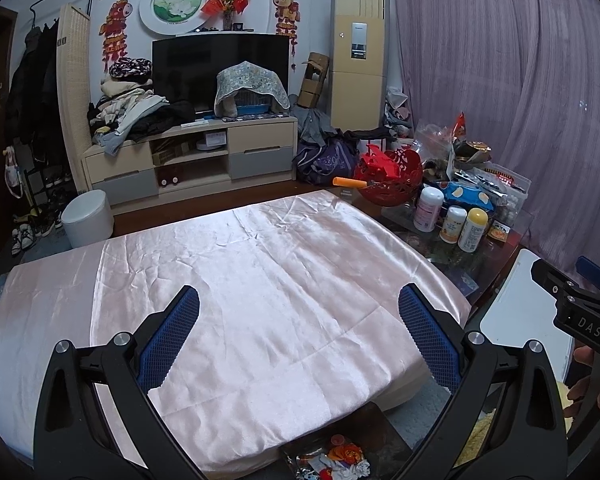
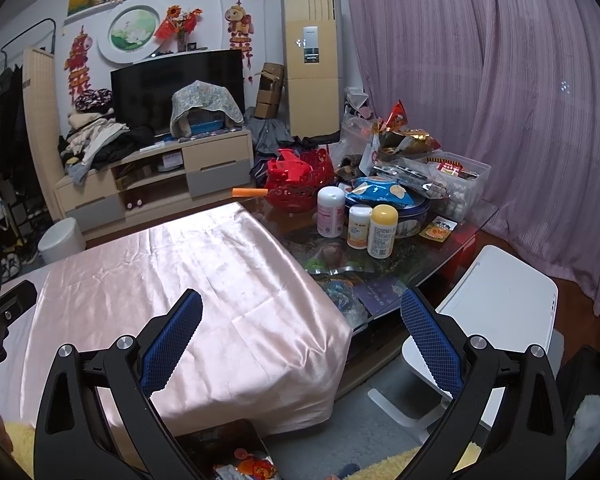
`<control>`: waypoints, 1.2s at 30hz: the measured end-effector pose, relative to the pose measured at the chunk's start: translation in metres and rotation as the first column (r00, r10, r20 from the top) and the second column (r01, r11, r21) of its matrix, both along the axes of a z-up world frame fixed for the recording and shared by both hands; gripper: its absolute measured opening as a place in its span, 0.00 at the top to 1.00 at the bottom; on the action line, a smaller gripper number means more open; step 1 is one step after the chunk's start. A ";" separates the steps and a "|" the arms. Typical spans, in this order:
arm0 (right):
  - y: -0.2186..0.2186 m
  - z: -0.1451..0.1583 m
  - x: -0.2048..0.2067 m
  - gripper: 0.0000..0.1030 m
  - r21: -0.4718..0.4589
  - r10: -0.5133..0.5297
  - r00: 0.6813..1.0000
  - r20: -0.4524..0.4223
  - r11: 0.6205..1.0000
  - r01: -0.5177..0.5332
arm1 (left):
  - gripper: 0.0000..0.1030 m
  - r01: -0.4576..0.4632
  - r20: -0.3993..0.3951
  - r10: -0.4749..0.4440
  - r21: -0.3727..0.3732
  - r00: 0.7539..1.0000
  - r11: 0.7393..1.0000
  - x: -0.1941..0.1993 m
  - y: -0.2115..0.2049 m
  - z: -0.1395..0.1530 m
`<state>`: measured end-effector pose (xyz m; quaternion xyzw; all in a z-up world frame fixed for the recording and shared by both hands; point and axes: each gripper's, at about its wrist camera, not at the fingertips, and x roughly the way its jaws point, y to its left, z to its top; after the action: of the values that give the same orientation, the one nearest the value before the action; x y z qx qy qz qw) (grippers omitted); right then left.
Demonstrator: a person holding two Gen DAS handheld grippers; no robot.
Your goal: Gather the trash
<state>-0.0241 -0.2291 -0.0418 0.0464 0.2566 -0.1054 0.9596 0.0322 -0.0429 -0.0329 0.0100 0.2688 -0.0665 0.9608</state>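
Note:
A bin (image 1: 332, 456) holding colourful wrappers and crumpled white scraps sits on the floor below the near edge of the pink satin cloth (image 1: 240, 280); it also shows in the right wrist view (image 2: 240, 460). My left gripper (image 1: 299, 306) is open and empty above the cloth. My right gripper (image 2: 302, 310) is open and empty over the cloth's right corner (image 2: 220, 280). The right gripper's body (image 1: 580, 304) shows at the right edge of the left wrist view.
A glass table (image 2: 440, 252) to the right carries three bottles (image 2: 356, 220), a red basket (image 2: 300, 180), snack bags and a clear box. A white stool (image 2: 496, 308) stands right of it. A TV cabinet (image 1: 188, 156) and white round bin (image 1: 88, 218) stand behind.

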 end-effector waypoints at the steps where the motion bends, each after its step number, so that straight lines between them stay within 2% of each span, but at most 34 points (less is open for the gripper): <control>1: 0.000 0.000 0.001 0.03 0.000 0.002 1.000 -0.001 1.000 -0.002 | 0.08 0.001 0.000 -0.001 0.000 1.000 1.000 0.000 0.000 0.000; 26: 0.004 0.006 0.001 0.03 -0.007 0.012 1.000 -0.005 1.000 -0.012 | 0.08 -0.013 -0.006 0.013 -0.002 1.000 1.000 0.002 0.002 0.004; 36: 0.005 0.006 0.001 0.03 -0.006 0.012 1.000 -0.006 1.000 -0.012 | 0.08 -0.019 -0.012 0.018 -0.036 1.000 0.999 0.004 0.004 0.007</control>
<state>-0.0230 -0.2245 -0.0355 0.0414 0.2595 -0.1008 0.9596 0.0363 -0.0385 -0.0262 -0.0100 0.2730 -0.0625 0.9599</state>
